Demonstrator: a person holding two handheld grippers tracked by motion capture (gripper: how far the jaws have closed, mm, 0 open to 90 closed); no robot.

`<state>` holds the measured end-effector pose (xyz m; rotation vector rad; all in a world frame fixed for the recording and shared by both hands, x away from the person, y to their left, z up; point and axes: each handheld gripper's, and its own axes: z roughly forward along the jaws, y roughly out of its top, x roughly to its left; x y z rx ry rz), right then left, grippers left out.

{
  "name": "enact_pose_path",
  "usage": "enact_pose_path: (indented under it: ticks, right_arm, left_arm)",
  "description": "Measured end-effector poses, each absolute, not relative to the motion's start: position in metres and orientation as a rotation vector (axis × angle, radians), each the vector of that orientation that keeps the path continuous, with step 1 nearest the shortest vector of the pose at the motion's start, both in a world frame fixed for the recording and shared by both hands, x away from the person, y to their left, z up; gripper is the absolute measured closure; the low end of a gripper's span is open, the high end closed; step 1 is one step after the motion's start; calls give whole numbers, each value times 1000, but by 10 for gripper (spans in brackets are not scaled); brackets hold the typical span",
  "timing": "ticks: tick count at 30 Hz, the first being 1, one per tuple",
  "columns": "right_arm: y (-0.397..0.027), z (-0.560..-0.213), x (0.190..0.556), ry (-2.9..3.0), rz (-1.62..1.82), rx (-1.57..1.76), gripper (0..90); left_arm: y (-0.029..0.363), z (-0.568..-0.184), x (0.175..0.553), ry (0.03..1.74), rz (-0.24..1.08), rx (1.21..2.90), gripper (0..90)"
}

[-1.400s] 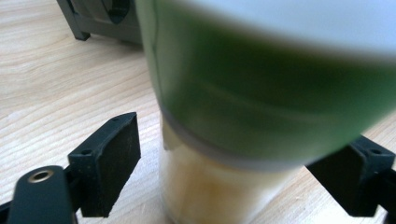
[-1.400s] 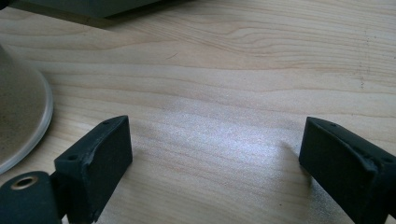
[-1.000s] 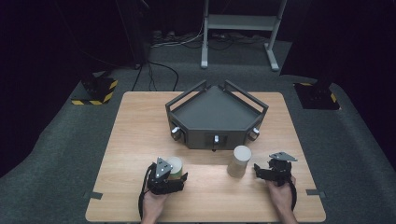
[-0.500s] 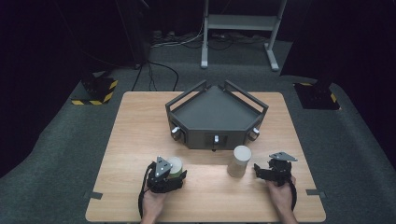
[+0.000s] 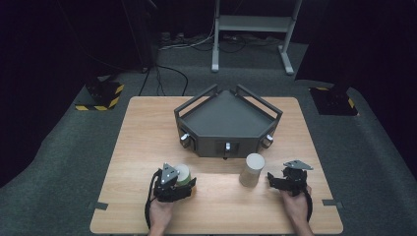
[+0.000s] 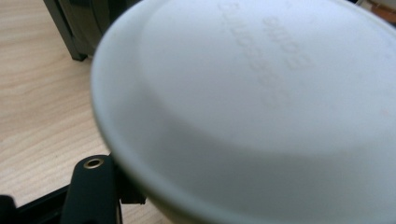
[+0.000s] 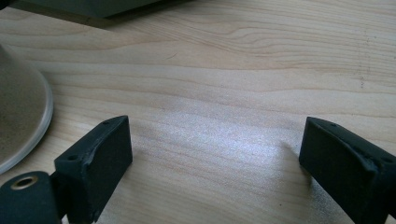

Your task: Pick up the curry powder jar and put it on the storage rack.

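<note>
High view, left side: I have the left gripper (image 5: pixel 186 183) low on the wooden table (image 5: pixel 142 147), near the front edge, with my left hand (image 5: pixel 161 216) coming in from the bottom.
Left jaws: they have just been closing, and now they are clamped on the pale green cup (image 5: pixel 182 173), which sits between them.
Green cup, place: on the tabletop at front left, well short of the dark tray (image 5: pixel 226 118), touching my gripper on both sides.
Left gripper view: the cup's (image 6: pixel 261 112) pale rounded surface looms right up against the lens, blurred, with raised lettering I cannot read; one black jaw shows at lower left, pressed under the rim.
Centre: the dark grey tray stands in the middle of the table, five-sided with raised rails and small knobs along its front faces.
Grey cup: a second cup (image 5: pixel 252 169) stands mouth-down just in front of the tray's right front corner, between my two grippers, closer to the right one.
Right gripper: it (image 5: pixel 273 180) rests near the front right of the table, just beside the grey cup but apart from it, my right hand (image 5: pixel 296 206) behind it.
Right jaws: in the right gripper view they (image 7: pixel 212 158) stand wide apart over bare wood, gripping nothing; the grey cup's (image 7: pixel 21 116) rim sits off at the left edge.
</note>
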<state>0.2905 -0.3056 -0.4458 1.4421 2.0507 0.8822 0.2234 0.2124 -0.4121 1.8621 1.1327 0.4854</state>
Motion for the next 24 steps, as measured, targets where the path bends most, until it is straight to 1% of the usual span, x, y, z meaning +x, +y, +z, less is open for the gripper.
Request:
enact_pose_path:
  ticks: [12,24]
  right_arm:
    - [-305,-446,290,2050,882,1444,90]
    - [-305,-446,290,2050,882,1444,90]
  left_arm:
    - [205,-381,233,1059,491,1902,344]
    - [197,-343,257,1018,470,1923,347]
